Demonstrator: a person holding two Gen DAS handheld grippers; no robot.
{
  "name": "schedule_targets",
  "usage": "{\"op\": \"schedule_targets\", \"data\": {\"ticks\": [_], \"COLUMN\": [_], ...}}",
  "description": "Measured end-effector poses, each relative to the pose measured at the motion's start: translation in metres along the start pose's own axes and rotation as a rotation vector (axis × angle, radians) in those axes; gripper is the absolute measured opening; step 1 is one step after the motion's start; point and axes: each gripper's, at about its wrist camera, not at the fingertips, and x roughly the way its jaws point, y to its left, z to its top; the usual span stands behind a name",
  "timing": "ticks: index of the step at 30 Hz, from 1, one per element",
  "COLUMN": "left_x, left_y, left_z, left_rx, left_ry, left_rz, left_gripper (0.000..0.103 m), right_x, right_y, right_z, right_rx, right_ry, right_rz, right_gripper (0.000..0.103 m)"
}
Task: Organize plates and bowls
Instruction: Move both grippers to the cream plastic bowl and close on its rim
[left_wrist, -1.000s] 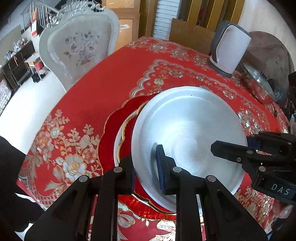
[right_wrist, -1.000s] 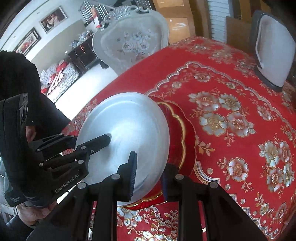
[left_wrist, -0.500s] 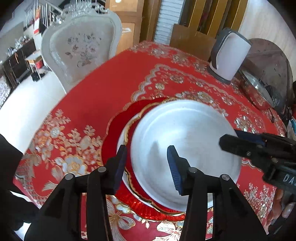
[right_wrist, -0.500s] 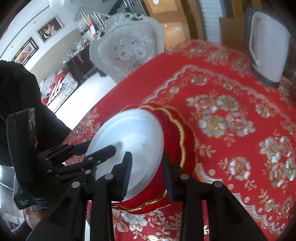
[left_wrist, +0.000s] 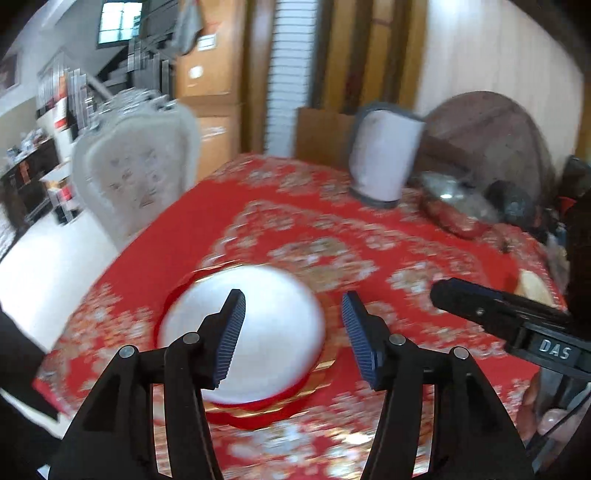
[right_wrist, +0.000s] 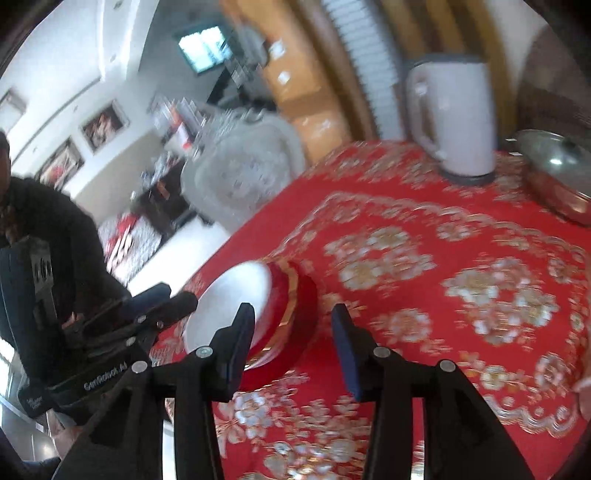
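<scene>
Plate (left_wrist: 258, 325) on stack | L gripper (left_wrist: 291, 332) & R gripper (right_wrist: 291, 339) jaws just opening, empty

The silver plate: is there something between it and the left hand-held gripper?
Nothing visible. The silver plate lies on the red plate, and the left hand-held gripper, jaws just opened and empty, has only open air before it.

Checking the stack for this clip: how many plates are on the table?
2: a silver plate sits on a red plate, stacked near the table's near-left edge. More could be hidden between them.
</scene>
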Motion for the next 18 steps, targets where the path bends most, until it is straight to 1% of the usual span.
{"op": "schedule_targets", "data": {"ticks": [3, 4, 7, 9, 12, 14, 16, 18], "left_x": [0.008, 0.013, 0.028, 0.039, 0.054, 0.065, 0.078, 0.087], "left_y": [-0.03, -0.04, -0.063, -0.079, -0.097, -0.105, -0.116, -0.126], "left_z": [0.005, 0.007, 0.013, 0.016, 0.021, 0.025, 0.03, 0.034], "left_rx": [0.032, 0.04, 0.047, 0.065, 0.08, 0.063, 0.051, 0.047], "left_ry": [-0.036, -0.041, -0.022, -0.014, -0.025, -0.017, 0.0, 0.008], "left_rz": [-0.025, -0.036, -0.077, -0.064, -0.041, -0.05, -0.048, -0.032], "left_gripper": [0.055, 0.055, 0.055, 0.055, 0.055, 0.055, 0.055, 0.055], "right_x": [-0.021, -0.029, -0.04, -0.043, -0.046, -0.048, -0.049, -0.05], "right_y": [-0.028, -0.042, -0.071, -0.088, -0.101, -0.112, -0.124, -0.134], "right_z": [0.0, -0.001, 0.001, 0.008, 0.017, 0.023, 0.029, 0.033], "right_rx": [0.037, 0.068, 0.137, 0.154, 0.141, 0.131, 0.123, 0.125], "right_ry": [-0.056, -0.083, -0.106, -0.12, -0.145, -0.176, -0.194, -0.195], "right_rz": [-0.048, -0.071, -0.084, -0.092, -0.078, -0.047, -0.013, 0.013], "right_gripper": [0.044, 0.044, 0.044, 0.044, 0.044, 0.044, 0.048, 0.049]}}
